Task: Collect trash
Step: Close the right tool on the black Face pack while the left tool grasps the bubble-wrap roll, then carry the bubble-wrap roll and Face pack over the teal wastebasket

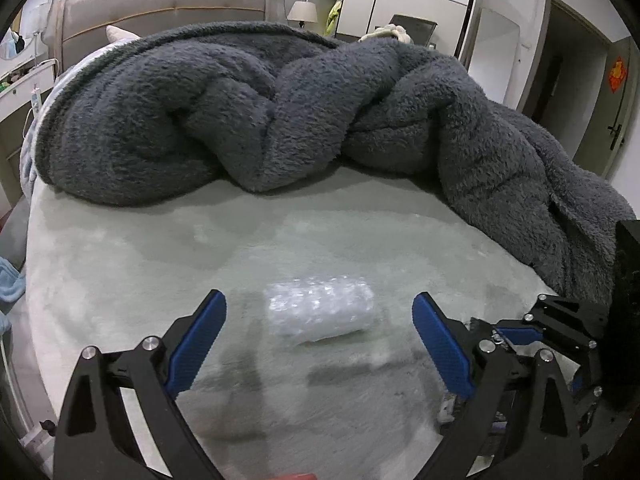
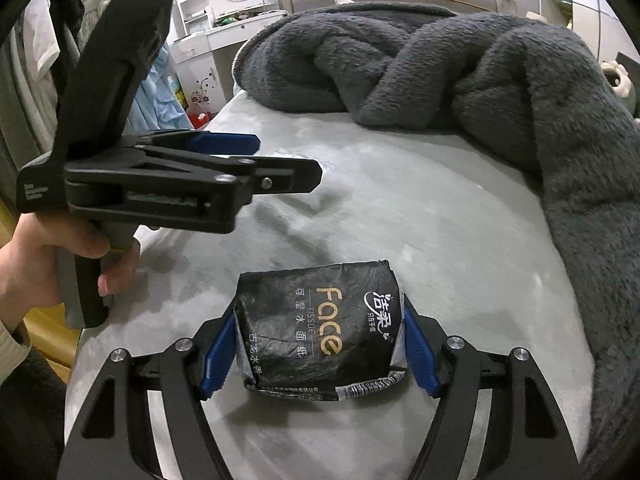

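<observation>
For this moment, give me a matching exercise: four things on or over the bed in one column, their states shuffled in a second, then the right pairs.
1. black tissue pack
2. bubble wrap roll
3. grey blanket
4. left hand-held gripper

A. bunched up toward the headboard
B. open, nothing held
C. clamped between blue pads
D. lying free on the sheet

Pairs: 1-C, 2-D, 3-A, 4-B

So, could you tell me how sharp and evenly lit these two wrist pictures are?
Left wrist view: soft indoor light, strong fisheye bending, bubble-wrap bundle smeared, left gripper crisp. Right wrist view: black tissue pack and its print sharp, sheet behind streaked with blur, dark corners.
</observation>
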A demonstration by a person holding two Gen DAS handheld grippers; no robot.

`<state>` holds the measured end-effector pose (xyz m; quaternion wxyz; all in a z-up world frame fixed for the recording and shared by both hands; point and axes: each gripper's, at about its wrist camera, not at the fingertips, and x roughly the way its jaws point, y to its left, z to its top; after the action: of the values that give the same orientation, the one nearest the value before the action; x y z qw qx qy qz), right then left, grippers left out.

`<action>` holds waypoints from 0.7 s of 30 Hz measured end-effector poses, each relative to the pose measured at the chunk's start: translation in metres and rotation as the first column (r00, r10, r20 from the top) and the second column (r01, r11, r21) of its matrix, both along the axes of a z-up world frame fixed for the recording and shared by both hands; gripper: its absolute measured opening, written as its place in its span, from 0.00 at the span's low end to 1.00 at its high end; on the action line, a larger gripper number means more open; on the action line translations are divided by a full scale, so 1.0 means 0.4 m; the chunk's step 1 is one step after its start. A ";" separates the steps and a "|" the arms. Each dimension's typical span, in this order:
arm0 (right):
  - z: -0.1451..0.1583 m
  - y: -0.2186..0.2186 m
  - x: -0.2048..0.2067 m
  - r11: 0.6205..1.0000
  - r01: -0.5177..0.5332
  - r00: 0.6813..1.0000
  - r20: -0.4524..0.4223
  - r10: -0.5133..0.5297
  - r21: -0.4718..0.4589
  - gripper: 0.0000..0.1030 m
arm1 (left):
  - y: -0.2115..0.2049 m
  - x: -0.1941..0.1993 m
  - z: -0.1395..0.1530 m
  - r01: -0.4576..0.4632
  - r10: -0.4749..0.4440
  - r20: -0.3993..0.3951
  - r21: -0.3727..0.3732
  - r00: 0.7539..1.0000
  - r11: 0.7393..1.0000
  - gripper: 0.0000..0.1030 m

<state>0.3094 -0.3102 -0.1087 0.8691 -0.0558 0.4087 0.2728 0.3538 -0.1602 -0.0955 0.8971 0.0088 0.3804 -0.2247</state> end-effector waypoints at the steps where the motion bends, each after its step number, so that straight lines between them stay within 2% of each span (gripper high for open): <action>1: -0.001 -0.009 -0.003 1.000 0.003 1.000 -0.002 -0.003 0.000 0.71 | -0.006 0.001 -0.003 0.002 -0.002 -0.004 0.004 1.000 1.000 0.87; 7: -0.004 -0.036 -0.012 1.000 0.009 1.000 -0.008 -0.009 -0.016 0.71 | -0.045 0.012 -0.028 0.004 -0.002 -0.039 0.055 0.999 0.998 0.75; 9: -0.001 -0.050 -0.016 1.000 0.015 1.000 -0.009 -0.015 -0.024 0.71 | -0.049 0.014 -0.029 0.001 0.001 -0.038 0.068 0.999 0.998 0.63; 14: 0.014 -0.076 -0.032 0.999 0.036 0.999 -0.019 -0.036 -0.016 0.71 | -0.049 0.002 -0.016 -0.022 0.022 -0.004 0.073 1.000 0.997 0.62; 21: 0.043 -0.073 -0.021 0.998 0.054 0.998 -0.034 -0.054 0.011 0.71 | -0.038 -0.073 0.034 -0.012 0.008 0.057 0.065 0.998 0.998 0.62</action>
<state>0.3010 -0.3393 -0.0916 0.8695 -0.0350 0.4229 0.2528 0.3245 -0.1754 -0.0818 0.9079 0.0428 0.3618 -0.2073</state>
